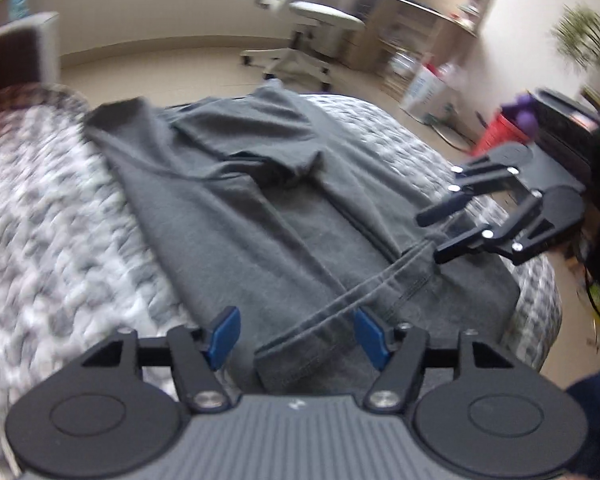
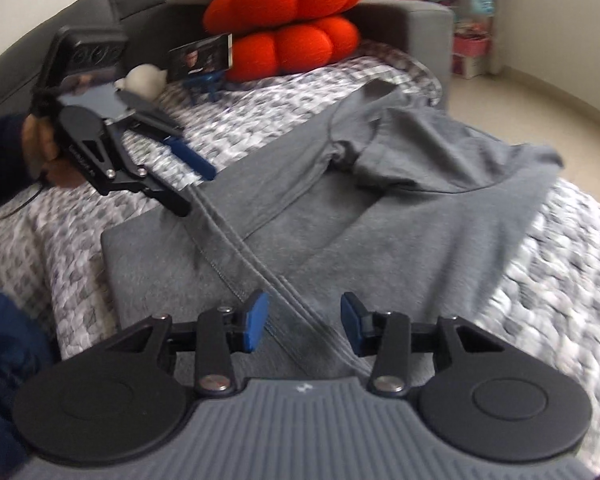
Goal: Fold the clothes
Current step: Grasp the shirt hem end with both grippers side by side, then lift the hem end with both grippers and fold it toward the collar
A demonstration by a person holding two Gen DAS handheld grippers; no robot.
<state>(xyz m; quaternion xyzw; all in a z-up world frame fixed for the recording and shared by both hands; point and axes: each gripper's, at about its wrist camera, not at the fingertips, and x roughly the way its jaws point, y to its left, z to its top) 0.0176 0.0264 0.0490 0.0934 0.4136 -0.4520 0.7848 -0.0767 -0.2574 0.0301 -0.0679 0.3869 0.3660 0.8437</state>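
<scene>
Grippers both angled down over the bed, fingers apart on each. Left gripper (image 1: 296, 338), blue pads spread, hem of the dark grey cotton T-shirt (image 1: 236, 200) lying loose between them, pads not pressing it. Right gripper (image 2: 304, 326) likewise spread, stitched hem running between the pads, no grip visible. In the right wrist view, a hand (image 2: 44, 148) in a dark blue sleeve holds the left gripper at the frame's left, tips just over the hem's corner. Shirt lies partly folded across the grey-and-white knitted blanket (image 2: 540, 300), sleeves turned inward, hem band crossing diagonally. Bare blanket on either side of the shirt; bed edge drops to the pale floor (image 1: 180, 68) beyond. Orange cushion (image 2: 292, 24) at the headboard, upper centre.
</scene>
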